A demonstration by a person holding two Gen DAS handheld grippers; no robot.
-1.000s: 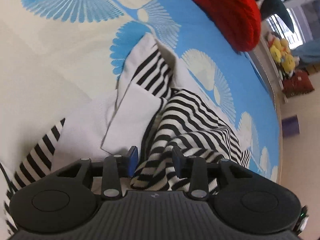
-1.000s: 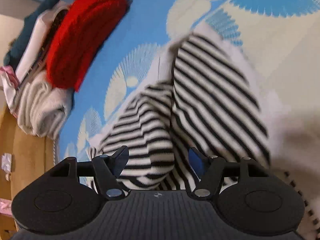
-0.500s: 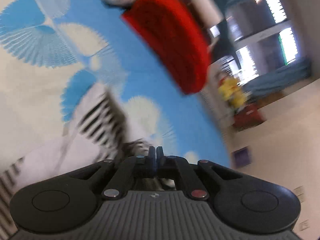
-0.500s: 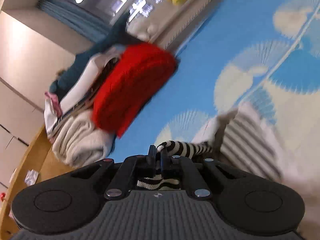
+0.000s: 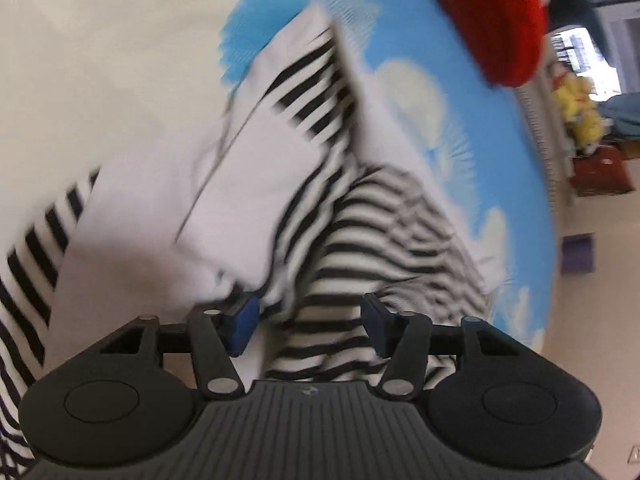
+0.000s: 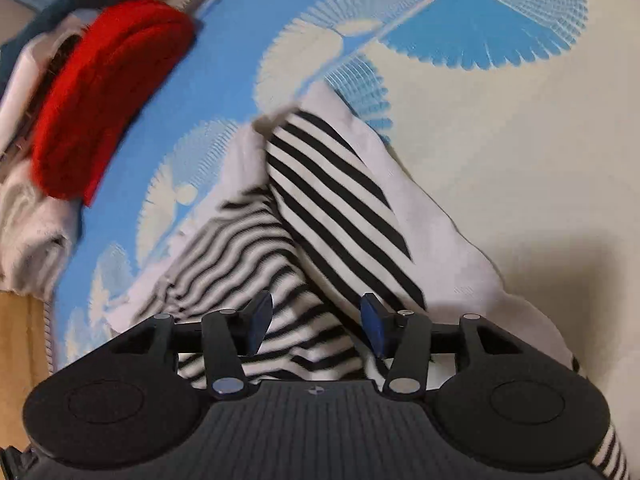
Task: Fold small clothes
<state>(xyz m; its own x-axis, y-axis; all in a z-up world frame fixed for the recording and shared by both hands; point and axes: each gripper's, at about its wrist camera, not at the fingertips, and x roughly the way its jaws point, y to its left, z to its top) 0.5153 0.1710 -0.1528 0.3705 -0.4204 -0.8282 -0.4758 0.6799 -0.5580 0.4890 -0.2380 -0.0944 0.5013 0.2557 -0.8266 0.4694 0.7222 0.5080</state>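
Observation:
A black-and-white striped garment with plain white panels (image 5: pixel 352 224) lies rumpled on a blue and cream patterned bedspread (image 5: pixel 120 40). It also shows in the right wrist view (image 6: pixel 332 208), where a striped flap is folded over the white part. My left gripper (image 5: pixel 310 322) is open, low over the striped folds, holding nothing. My right gripper (image 6: pixel 316 322) is open too, just above the striped cloth, holding nothing.
A red knitted item (image 5: pixel 492 12) lies at the far side of the bed; in the right wrist view the red item (image 6: pixel 104 92) rests against a pile of folded clothes (image 6: pixel 28 216). The bed's edge (image 5: pixel 548 216) and floor lie to the right of the left gripper.
Half a second ago both grippers were shut on the striped cloth and lifted. Now both have opened, let the cloth go and dropped low over the garment.

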